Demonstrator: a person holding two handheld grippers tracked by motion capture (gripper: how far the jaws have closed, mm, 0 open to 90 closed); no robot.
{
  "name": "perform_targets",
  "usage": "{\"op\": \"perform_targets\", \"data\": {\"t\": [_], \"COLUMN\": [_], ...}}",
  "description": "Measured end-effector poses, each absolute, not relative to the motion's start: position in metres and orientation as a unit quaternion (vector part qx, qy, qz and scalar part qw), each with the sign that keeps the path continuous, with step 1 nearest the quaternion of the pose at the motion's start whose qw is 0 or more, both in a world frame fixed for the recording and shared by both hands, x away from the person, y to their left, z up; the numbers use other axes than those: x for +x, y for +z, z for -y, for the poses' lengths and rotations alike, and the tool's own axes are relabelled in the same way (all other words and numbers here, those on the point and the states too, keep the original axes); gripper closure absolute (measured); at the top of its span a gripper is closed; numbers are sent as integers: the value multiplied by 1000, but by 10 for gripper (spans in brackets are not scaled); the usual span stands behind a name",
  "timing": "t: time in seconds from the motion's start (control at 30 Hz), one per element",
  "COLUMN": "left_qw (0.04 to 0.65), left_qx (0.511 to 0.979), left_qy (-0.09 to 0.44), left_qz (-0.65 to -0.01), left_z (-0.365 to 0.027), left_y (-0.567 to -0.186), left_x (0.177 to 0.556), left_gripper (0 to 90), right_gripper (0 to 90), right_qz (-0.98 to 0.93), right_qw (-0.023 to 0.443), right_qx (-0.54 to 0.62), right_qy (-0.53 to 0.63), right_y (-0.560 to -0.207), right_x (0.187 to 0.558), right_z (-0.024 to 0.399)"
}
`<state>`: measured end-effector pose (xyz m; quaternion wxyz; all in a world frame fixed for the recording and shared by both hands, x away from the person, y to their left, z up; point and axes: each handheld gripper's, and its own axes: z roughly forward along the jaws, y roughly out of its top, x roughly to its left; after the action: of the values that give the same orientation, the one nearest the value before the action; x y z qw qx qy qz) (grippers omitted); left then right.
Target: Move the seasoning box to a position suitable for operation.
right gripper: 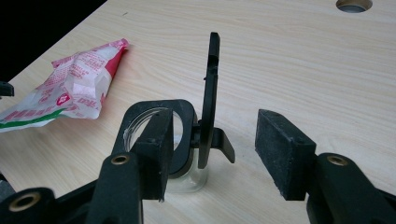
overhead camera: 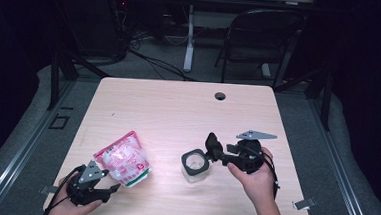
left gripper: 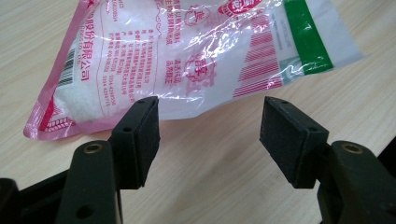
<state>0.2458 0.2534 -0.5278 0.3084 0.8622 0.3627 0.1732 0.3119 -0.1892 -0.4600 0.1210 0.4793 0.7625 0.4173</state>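
On the pale wooden worktop [overhead camera: 178,112], the left claw [left gripper: 210,135] stands open just short of the pink-and-white plastic bag of white grains [left gripper: 187,51], which lies flat. The right claw [right gripper: 210,154] gapes open around the upright black flip lid [right gripper: 211,93] of the small clear jar [overhead camera: 194,165], touching nothing.

Free room on the far half of the bench, two obstacles near the front

The far half of the bench [overhead camera: 179,102] is left open for passage, broken by a small round hole [overhead camera: 220,96]. Toward the near left, the way is blocked by a pink and white bag [overhead camera: 124,158] lying flat. Toward the near right, a clear jar [overhead camera: 195,165] is stood with its black hinged lid [right gripper: 210,98] raised upright, so low passes over it are barred. A bare lane is left between bag and jar.
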Motion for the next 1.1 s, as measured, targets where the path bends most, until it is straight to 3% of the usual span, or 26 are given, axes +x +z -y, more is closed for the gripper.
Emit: {"op": "perform_targets", "data": {"t": [0.63, 0.93, 1.1], "left_qw": [285, 285, 287], "left_qx": [878, 884, 886], "left_qy": [197, 182, 167], "left_qz": [-329, -323, -324], "left_z": [-231, -225, -223], "left_y": [-539, -542, -541], "left_x": [277, 291, 297], "left_gripper": [420, 508, 615], "right_gripper": [466, 467, 468], "right_qz": [-757, -754, -752], "right_qw": [122, 120, 118], "right_qx": [482, 485, 488], "right_qy": [424, 425, 427], "right_y": [-461, -462, -461], "right_x": [312, 312, 313], "right_z": [191, 193, 194]}}
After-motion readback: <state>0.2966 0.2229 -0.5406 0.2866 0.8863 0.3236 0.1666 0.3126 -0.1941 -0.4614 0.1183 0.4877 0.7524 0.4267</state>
